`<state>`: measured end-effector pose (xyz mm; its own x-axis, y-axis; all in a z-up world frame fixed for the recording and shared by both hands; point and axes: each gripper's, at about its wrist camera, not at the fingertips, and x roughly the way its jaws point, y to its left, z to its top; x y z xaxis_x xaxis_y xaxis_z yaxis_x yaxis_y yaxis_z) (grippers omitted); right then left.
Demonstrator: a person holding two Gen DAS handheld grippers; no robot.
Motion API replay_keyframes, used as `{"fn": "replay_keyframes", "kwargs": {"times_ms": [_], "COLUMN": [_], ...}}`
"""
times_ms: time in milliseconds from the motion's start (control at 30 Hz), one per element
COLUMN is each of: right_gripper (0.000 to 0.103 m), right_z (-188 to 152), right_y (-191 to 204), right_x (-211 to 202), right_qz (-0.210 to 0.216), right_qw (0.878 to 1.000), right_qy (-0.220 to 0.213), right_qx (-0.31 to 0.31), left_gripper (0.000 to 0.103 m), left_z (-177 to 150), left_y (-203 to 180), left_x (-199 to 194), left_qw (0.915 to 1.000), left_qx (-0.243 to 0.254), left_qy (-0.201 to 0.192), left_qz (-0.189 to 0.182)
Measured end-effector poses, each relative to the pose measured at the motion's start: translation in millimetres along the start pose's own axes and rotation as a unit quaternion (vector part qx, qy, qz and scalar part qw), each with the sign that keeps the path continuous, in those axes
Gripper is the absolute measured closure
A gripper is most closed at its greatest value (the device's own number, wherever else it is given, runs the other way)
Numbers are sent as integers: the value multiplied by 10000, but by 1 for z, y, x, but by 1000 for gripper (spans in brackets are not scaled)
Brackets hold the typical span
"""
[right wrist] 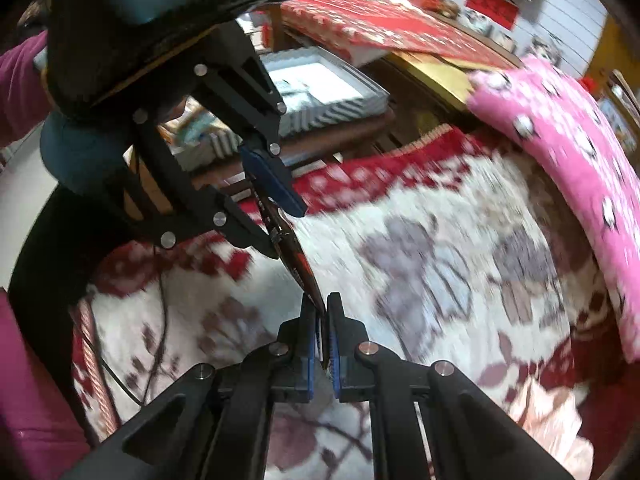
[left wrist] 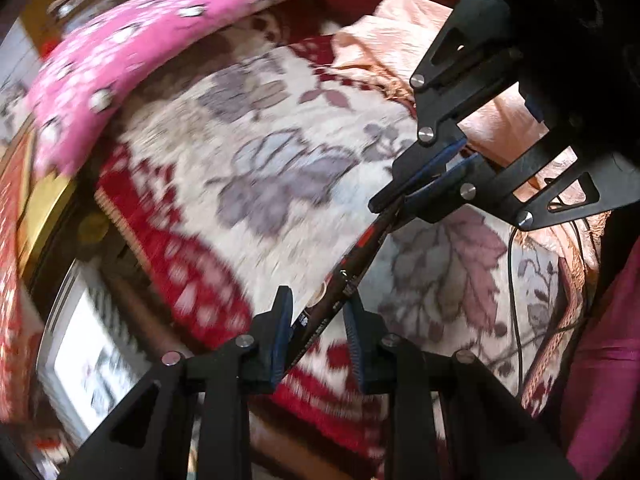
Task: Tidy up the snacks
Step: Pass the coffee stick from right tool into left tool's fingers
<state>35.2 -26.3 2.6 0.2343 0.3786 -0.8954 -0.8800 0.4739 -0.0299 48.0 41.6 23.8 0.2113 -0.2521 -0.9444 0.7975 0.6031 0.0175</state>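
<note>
- Blanket (right wrist: 420, 260) covers the whole working surface: cream plush with grey and mauve flowers and a red patterned border along its far and left edges. Everything is blurred.
- Far beyond it, from left to right, are a low wooden ledge, a red patterned box (right wrist: 360, 20) on a yellow-brown board, and a white boarded wall (right wrist: 560, 20) at far right.
- At the left edge is a magenta garment (right wrist: 24, 360). One black cable (right wrist: 160, 320) trails over the blanket beside it.
- Two grey-and-white striped trays sit on the far ledge. The nearer tray (right wrist: 212, 146) is partly hidden behind the left tool and has blurred packets in it. The larger tray (right wrist: 352, 100) is just to its right, with a white floor.
- One snack packet (right wrist: 298, 264), dark with red print and seen edge-on, is lifted clear of the blanket and stretched between the two tools.
- The left gripper (right wrist: 282, 232) comes in from the upper left with its blue pads closed on the packet's far end.
- The right gripper (right wrist: 322, 332), near centre, is clenched tight on the packet's near edge.
- One pink cushion (right wrist: 560, 140) with white dots curves along the right and far-right side, lying on the blanket's edge.
- One crumpled peach cloth (right wrist: 552, 408) lies at the near right corner.
- Open room is the middle of the blanket, bare between the cable on the left and the cushion on the right.
</note>
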Motion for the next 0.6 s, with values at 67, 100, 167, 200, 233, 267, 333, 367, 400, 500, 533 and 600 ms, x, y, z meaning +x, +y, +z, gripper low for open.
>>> {"fn": "replay_keyframes", "kwargs": {"times_ms": [67, 100, 167, 200, 233, 267, 333, 367, 400, 500, 533, 600], "right_gripper": [97, 97, 97, 97, 97, 97, 97, 97, 97, 97, 97, 97], "right_z": [12, 20, 31, 36, 42, 47, 57, 61, 65, 79, 84, 94], "right_y": [8, 13, 22, 26, 31, 37, 47, 49, 53, 65, 67, 70], "right_x": [1, 2, 6, 7, 8, 9, 12, 13, 15, 20, 22, 27], "right_qz": [82, 116, 151, 163, 166, 169, 200, 217, 233, 256, 276, 297], "right_qw": [9999, 9998, 9995, 9993, 9990, 9988, 9984, 9982, 9979, 9969, 9967, 9964], "right_qy": [-55, -85, -120, -135, -154, -173, -209, -219, -233, -263, -276, -327], "right_qx": [-93, -160, -267, -316, -373, -426, -489, -514, -561, -691, -712, -728], "left_gripper": [78, 78, 78, 78, 78, 78, 78, 78, 78, 78, 78, 78], "left_z": [-12, -21, -33, -38, -43, -51, -65, -72, -78, -96, -101, -111], "left_y": [4, 7, 10, 12, 14, 16, 20, 22, 23, 30, 33, 40], "left_x": [-8, -14, -23, -25, -27, -32, -39, -42, -45, -52, -54, -57], "left_qw": [9997, 9993, 9982, 9976, 9967, 9957, 9937, 9925, 9915, 9877, 9861, 9823], "left_qx": [-225, -351, -533, -613, -700, -798, -956, -1043, -1108, -1348, -1442, -1640], "left_qy": [-36, -51, -70, -84, -95, -105, -138, -154, -166, -225, -249, -295], "left_qz": [99, 138, 257, 326, 392, 455, 566, 616, 657, 754, 782, 860]}}
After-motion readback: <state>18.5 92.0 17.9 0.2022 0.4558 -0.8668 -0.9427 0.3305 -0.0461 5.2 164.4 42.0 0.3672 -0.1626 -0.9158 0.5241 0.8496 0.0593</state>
